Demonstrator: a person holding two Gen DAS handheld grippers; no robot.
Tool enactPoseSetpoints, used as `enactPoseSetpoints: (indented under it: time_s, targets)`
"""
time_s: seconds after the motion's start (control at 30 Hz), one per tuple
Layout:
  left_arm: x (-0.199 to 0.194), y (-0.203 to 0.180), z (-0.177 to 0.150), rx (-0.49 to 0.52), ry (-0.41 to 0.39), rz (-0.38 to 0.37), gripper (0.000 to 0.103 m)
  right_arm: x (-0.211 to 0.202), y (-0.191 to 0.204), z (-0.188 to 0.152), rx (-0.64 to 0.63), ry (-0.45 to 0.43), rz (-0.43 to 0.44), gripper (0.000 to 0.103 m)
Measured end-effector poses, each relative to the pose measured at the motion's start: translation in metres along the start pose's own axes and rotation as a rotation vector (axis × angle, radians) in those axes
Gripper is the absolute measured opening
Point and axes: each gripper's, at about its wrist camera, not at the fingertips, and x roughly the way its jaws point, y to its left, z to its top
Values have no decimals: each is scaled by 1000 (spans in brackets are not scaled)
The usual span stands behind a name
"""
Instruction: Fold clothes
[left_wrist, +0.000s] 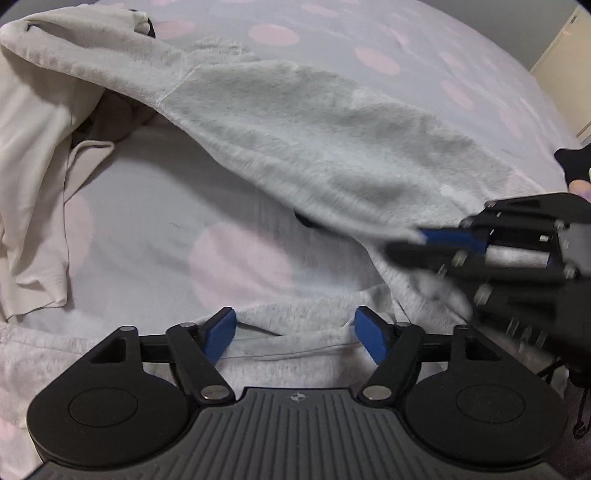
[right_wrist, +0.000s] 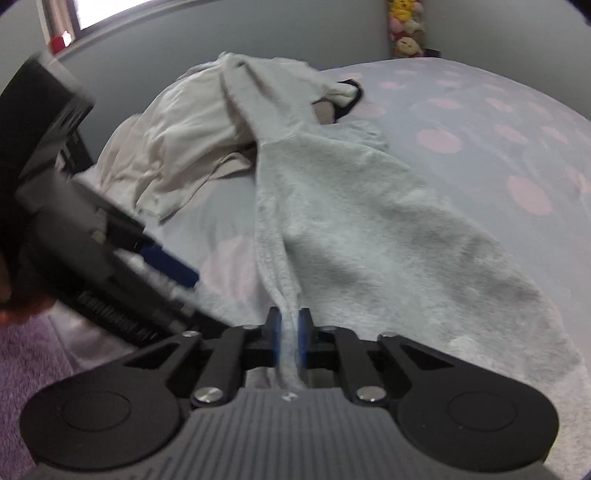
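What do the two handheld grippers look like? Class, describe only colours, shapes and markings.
Both the left gripper and the right gripper are matte black, with blue pads on the fingers. Each has two round black discs, silver pivot bolts, a ribbed grey centre plate and a small round emblem.

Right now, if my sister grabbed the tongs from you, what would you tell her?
Right tongs: shut on the edge of the grey sweatshirt, lifting it off the spotted bed cover.
Left tongs: open, holding nothing, just above a grey hem near you.
A cream garment lies crumpled at the far end.
Done: one edge gripped. Left: grip the other edge, spread it flat, fold it; then probably the cream one.
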Motion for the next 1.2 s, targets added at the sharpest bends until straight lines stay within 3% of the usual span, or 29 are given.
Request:
enactPoseSetpoints:
  time_s: [0.33, 0.53, 0.73, 0.87, 0.97, 1.07, 1.13, 1.2]
  targets:
    - [-20, -35, 9, 14, -114, -143, 72, -81, -70, 2, 158, -128, -212, 7]
    - [-2, -60, 16, 28, -70, -139, 72, -137, -111, -25, 233, -156, -447, 5]
    - [18, -66, 20, 26, -34, -122, 69, -207, -175, -69, 401, -151, -673, 6]
    - [23, -66, 28, -3, -34, -121, 58, -233, -194, -96, 440, -110, -816, 6]
    - [27, -68, 32, -3, -26, -119, 45, -235, -198, -110, 472, -76, -781, 8]
    - [30, -68, 38, 0, -21, -116, 32, -230, -184, -109, 416, -87, -760, 17]
    - [32, -66, 42, -5, -19, -122, 25, -223, -173, -100, 353, -114, -739, 40]
    - [32, -66, 45, -9, -19, -127, 21, -209, -163, -86, 277, -131, -667, 42]
